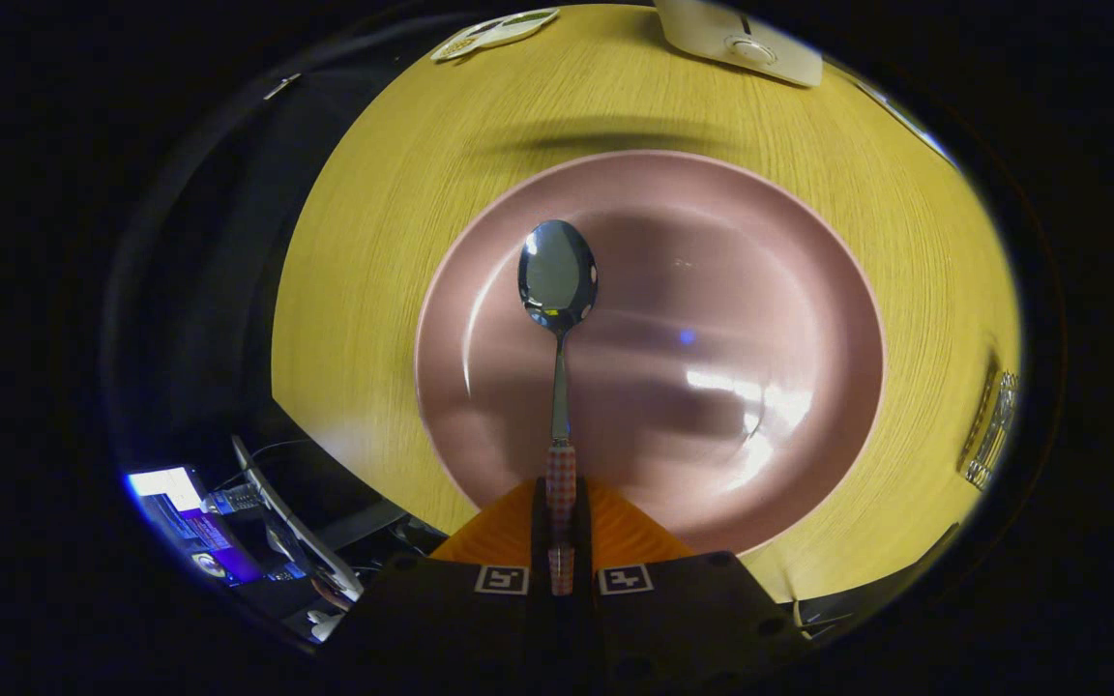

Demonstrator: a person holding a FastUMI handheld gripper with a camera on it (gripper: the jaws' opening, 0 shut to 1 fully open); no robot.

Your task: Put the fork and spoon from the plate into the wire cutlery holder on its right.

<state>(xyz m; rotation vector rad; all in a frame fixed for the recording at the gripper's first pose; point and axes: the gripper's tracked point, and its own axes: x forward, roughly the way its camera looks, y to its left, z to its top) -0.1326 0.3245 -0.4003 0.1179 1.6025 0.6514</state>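
Right now my hand-held gripper is clamped on the spoon by its patterned handle, bowl pointing ahead over the pink plate. Beyond lies the table, with the wire cutlery holder off right.

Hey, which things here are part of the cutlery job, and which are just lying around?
Job:
- spoon, its handle clamped between the fingers
- pink plate
- wire cutlery holder, right of the plate

Lying about:
- white device on the table
- laptop
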